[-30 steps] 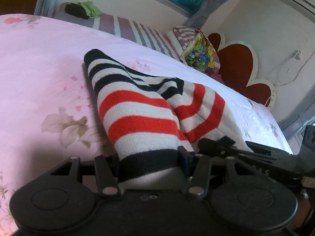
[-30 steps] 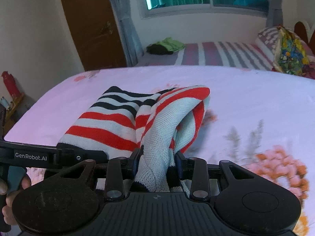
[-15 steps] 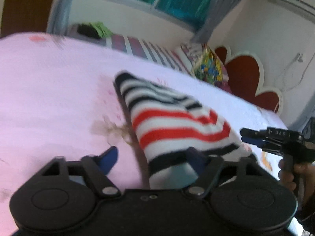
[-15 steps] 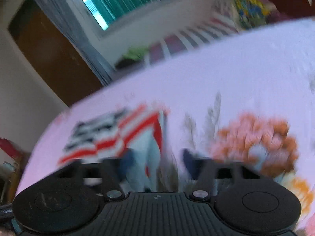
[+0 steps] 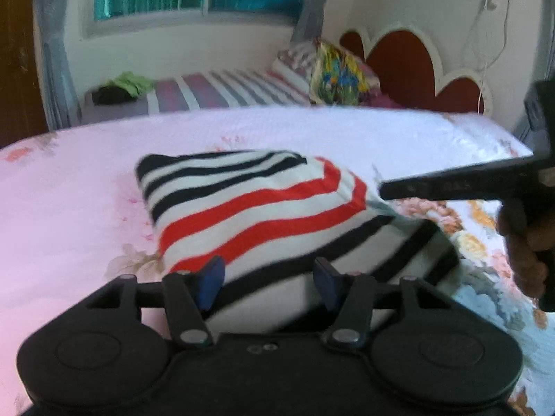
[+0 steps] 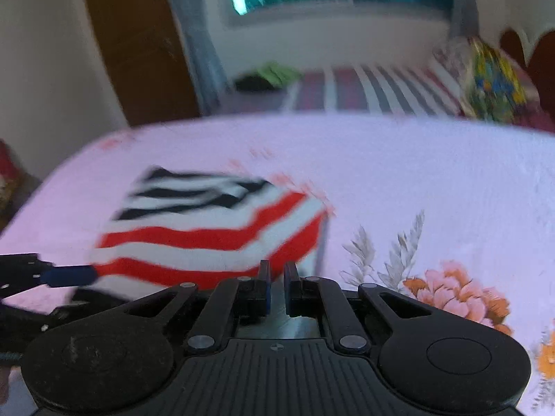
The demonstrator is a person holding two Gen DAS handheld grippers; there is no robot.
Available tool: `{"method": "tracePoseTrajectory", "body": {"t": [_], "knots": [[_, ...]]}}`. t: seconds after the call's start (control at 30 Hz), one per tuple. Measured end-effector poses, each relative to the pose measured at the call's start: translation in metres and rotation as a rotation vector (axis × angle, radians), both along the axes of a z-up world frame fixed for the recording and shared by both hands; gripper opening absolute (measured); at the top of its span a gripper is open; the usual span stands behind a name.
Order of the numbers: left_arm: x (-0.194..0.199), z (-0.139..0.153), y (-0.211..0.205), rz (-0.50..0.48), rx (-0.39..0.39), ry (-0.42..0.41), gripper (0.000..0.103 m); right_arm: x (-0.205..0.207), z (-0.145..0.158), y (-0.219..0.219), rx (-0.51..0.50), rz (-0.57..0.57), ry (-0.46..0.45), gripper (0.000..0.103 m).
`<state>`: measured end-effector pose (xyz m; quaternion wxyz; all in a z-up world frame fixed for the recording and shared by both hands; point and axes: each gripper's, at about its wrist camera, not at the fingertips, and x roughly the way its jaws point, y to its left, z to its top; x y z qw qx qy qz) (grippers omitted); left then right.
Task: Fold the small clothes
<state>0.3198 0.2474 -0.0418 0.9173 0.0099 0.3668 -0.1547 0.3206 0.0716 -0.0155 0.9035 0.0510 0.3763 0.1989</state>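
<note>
A small knit garment with red, black and white stripes (image 5: pixel 256 204) lies folded in a rectangle on the pink floral bedsheet (image 5: pixel 69 208). My left gripper (image 5: pixel 269 282) is open, its blue pads apart just above the garment's near edge, holding nothing. The right gripper shows in the left wrist view (image 5: pixel 385 190) at the garment's right corner. In the right wrist view the garment (image 6: pixel 215 232) lies ahead to the left, blurred. My right gripper (image 6: pixel 275 289) has its fingers nearly together with nothing between them. The left gripper's blue-tipped finger (image 6: pixel 69 275) shows at the left.
A striped blanket (image 5: pixel 222 90), a colourful pillow (image 5: pixel 336 76) and a dark and green cloth pile (image 5: pixel 121 88) lie at the far end of the bed. A red scalloped headboard (image 5: pixel 409 59) stands at the right. A wooden door (image 6: pixel 138 41) is at the left.
Both grippers let go of the striped garment and pulled back. The garment dropped from a raised bunch to a flat folded rectangle. The right gripper's fingers closed up empty.
</note>
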Motion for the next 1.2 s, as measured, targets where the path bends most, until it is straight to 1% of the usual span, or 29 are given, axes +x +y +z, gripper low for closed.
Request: {"method": "tracePoseTrajectory", "body": {"t": [0.03, 0.1, 0.13, 0.17, 0.2, 0.23, 0.27, 0.33, 0.37, 0.43, 0.47, 0.53, 0.57, 0.6, 0.63, 0.67, 0.7, 0.77, 0.83, 0.9, 0.93, 0.97, 1.0, 1.03, 1.07, 1.13, 1.2], "knots": [[-0.009, -0.002, 0.0, 0.011, 0.004, 0.002, 0.053, -0.012, 0.002, 0.0, 0.001, 0.027, -0.007, 0.007], [-0.022, -0.011, -0.005, 0.027, 0.05, 0.004, 0.058, -0.035, -0.002, 0.008, -0.03, 0.08, -0.021, 0.007], [-0.025, -0.015, -0.007, 0.035, 0.079, -0.002, 0.063, -0.041, -0.01, 0.012, -0.087, 0.085, -0.006, 0.007], [-0.029, -0.022, -0.011, 0.054, 0.115, 0.011, 0.069, -0.042, -0.022, 0.023, -0.133, 0.082, 0.002, 0.007], [-0.031, -0.027, -0.014, 0.063, 0.126, 0.024, 0.068, -0.043, -0.034, 0.024, -0.164, 0.073, 0.003, 0.0], [-0.035, -0.03, -0.017, 0.071, 0.131, 0.012, 0.068, -0.045, -0.041, 0.024, -0.172, 0.068, -0.02, 0.0], [-0.038, -0.03, -0.021, 0.074, 0.148, 0.001, 0.068, -0.045, -0.04, 0.027, -0.181, 0.067, -0.025, 0.0], [-0.044, -0.024, -0.024, 0.078, 0.178, -0.019, 0.067, -0.042, -0.031, 0.028, -0.173, 0.056, -0.016, 0.0], [-0.048, -0.019, -0.023, 0.087, 0.177, -0.027, 0.066, -0.045, -0.025, 0.025, -0.153, 0.05, -0.023, 0.0], [-0.059, -0.013, -0.021, 0.11, 0.173, -0.028, 0.066, -0.062, -0.011, 0.019, -0.13, 0.066, -0.049, 0.0], [-0.063, -0.013, -0.021, 0.131, 0.176, -0.021, 0.069, -0.07, -0.009, 0.018, -0.137, 0.083, -0.055, 0.0], [-0.067, -0.019, -0.02, 0.169, 0.195, 0.002, 0.073, -0.075, -0.02, 0.019, -0.182, 0.104, -0.027, 0.0], [-0.067, -0.024, -0.021, 0.186, 0.195, 0.02, 0.073, -0.071, -0.033, 0.02, -0.206, 0.112, 0.026, 0.0], [-0.066, -0.026, -0.023, 0.2, 0.191, 0.03, 0.074, -0.069, -0.043, 0.02, -0.205, 0.113, 0.054, 0.0], [-0.067, -0.027, -0.027, 0.211, 0.197, 0.033, 0.076, -0.068, -0.048, 0.018, -0.181, 0.112, 0.046, 0.0], [-0.066, -0.03, -0.03, 0.22, 0.215, 0.027, 0.08, -0.067, -0.049, 0.018, -0.158, 0.104, 0.048, 0.0], [-0.065, -0.031, -0.032, 0.231, 0.232, 0.021, 0.081, -0.065, -0.049, 0.018, -0.145, 0.096, 0.056, 0.0], [-0.065, -0.032, -0.033, 0.257, 0.242, 0.018, 0.084, -0.065, -0.048, 0.02, -0.135, 0.087, 0.057, 0.0], [-0.067, -0.032, -0.035, 0.284, 0.252, 0.02, 0.084, -0.068, -0.05, 0.021, -0.138, 0.081, 0.042, 0.0], [-0.074, -0.025, -0.04, 0.301, 0.272, 0.017, 0.084, -0.074, -0.044, 0.021, -0.147, 0.068, 0.035, 0.0], [-0.078, -0.022, -0.043, 0.308, 0.284, 0.008, 0.09, -0.081, -0.038, 0.018, -0.143, 0.054, 0.016, 0.004], [-0.086, -0.016, -0.047, 0.321, 0.298, -0.014, 0.098, -0.091, -0.031, 0.014, -0.139, 0.043, -0.008, 0.018], [-0.094, -0.011, -0.052, 0.331, 0.301, -0.041, 0.099, -0.1, -0.025, 0.01, -0.142, 0.027, -0.034, 0.066], [-0.102, -0.007, -0.057, 0.338, 0.299, -0.057, 0.1, -0.112, -0.02, 0.005, -0.137, 0.014, -0.084, 0.083], [-0.108, -0.004, -0.061, 0.341, 0.294, -0.065, 0.1, -0.123, -0.015, 0.0, -0.131, 0.023, -0.121, 0.083], [-0.124, 0.003, -0.068, 0.34, 0.273, -0.074, 0.1, -0.139, -0.009, -0.008, -0.137, 0.034, -0.124, 0.083], [-0.141, 0.009, -0.078, 0.346, 0.264, -0.075, 0.1, -0.158, 0.0, -0.018, -0.143, 0.033, -0.148, 0.083]]}}
